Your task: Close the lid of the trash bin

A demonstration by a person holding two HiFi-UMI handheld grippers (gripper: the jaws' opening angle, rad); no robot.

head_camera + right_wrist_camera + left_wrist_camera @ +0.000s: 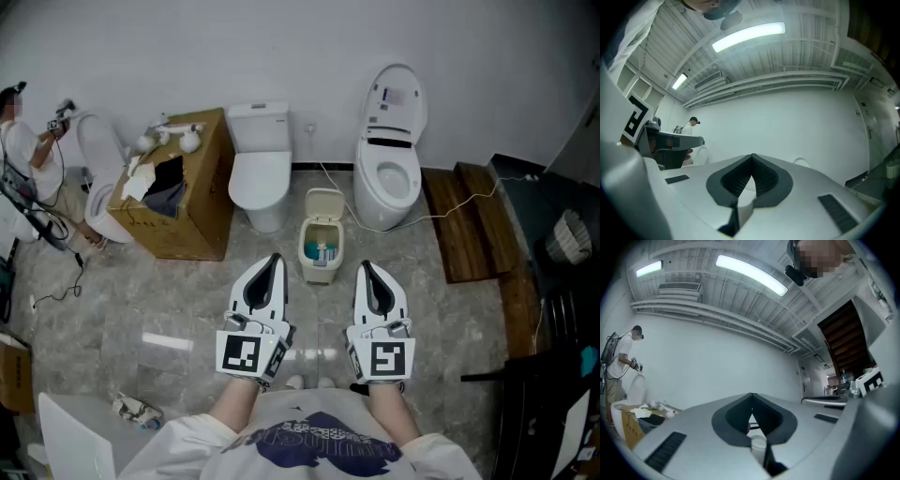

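head view looks down on the grey marbled floor (187, 309). near its far edge, by the wall, the small cream plastic trash bin (321, 255) stands between a white ceramic toilet with shut seat (260, 178) and a white ceramic toilet with raised seat (389, 159). the bin's hinged lid (324, 201) stands upright. the left gripper (274, 259) and right gripper (362, 268) hang just before the bin, each with jaws pressed together on nothing.
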